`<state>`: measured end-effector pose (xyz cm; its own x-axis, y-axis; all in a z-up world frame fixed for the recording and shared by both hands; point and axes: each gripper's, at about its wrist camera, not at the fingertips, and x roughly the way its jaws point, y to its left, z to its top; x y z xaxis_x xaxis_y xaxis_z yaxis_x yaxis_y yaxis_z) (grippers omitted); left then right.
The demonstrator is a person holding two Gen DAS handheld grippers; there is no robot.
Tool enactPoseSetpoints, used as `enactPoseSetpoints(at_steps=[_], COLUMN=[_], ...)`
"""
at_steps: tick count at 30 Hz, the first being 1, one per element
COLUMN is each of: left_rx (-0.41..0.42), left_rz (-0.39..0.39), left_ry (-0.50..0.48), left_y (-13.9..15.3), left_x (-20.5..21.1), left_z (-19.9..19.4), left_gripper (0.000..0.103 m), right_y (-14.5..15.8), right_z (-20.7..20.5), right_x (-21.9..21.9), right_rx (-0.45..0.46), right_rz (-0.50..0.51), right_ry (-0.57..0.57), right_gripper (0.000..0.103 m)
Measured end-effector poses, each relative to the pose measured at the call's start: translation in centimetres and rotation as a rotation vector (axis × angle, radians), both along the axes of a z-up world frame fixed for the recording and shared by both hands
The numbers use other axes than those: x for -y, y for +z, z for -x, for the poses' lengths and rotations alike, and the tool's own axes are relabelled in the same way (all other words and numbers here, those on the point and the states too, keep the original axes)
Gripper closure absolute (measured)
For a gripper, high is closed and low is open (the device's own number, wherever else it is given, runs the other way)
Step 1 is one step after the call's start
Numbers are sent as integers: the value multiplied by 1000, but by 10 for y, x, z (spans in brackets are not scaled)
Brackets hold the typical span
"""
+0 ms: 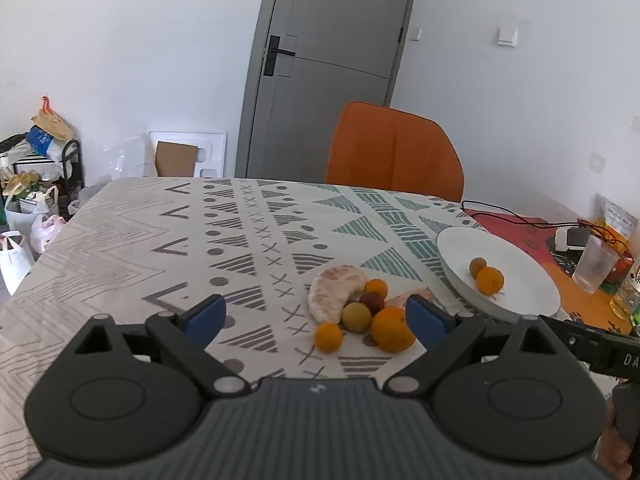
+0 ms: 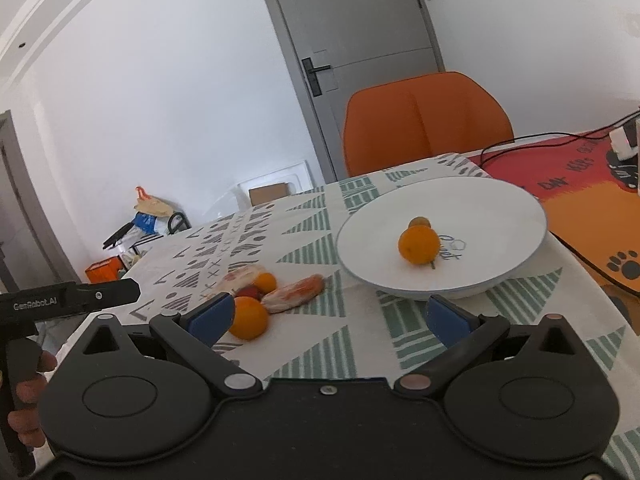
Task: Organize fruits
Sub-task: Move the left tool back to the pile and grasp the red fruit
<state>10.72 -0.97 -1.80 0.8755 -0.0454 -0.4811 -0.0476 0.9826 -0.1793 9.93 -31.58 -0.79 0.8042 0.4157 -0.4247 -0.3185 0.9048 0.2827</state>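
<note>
Both of my grippers hang with fingers spread wide and nothing between them: the left gripper (image 1: pixel 316 316) faces the loose fruit pile, the right gripper (image 2: pixel 330 314) sits just short of the white plate (image 2: pixel 500 208). Two fruits already lie in the plate, an orange (image 2: pixel 419 245) with a smaller brownish one behind it.

Left of the plate, the pile is tight: the big orange (image 1: pixel 392 329) touches the yellow-green fruit (image 1: pixel 356 317), with a dark red one (image 1: pixel 372 301) wedged behind and a pomelo wedge (image 1: pixel 334 294) leaning alongside. My worry is that closing on any round fruit nudges its neighbours and sends one rolling, probably toward me. The second wedge (image 2: pixel 294 294) lies near the plate's rim, though I can't tell whether it touches.

Left of the plate past the pile the tablecloth (image 1: pixel 160 240) is open. Right of the plate, a cable (image 1: pixel 520 220) and a plastic cup (image 1: pixel 594 264) crowd things.
</note>
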Motion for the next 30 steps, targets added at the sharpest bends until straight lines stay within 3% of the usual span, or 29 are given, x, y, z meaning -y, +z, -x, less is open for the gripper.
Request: enactPoseSetpoints(at_steps=[20, 23, 27, 29, 30], left_rx=[-66, -73, -102, -120, -130], left_rz=[31, 25, 38, 39, 39], left_ry=[-51, -63, -83, -95, -97], left_y=[-31, -36, -45, -51, -54], left_x=[1, 4, 6, 7, 7], left_z=[16, 15, 10, 6, 5], left_gripper=[11, 19, 39, 40, 47], right_y=[-6, -9, -12, -13, -13], right_z=[7, 6, 5, 5, 5], right_x=[-30, -32, -36, -40, -42], right_rx=[-42, -55, -67, -64, -55], right_rz=[62, 58, 56, 56, 57], right_ry=[116, 130, 150, 164, 164], right_gripper=[0, 0, 0, 0, 1])
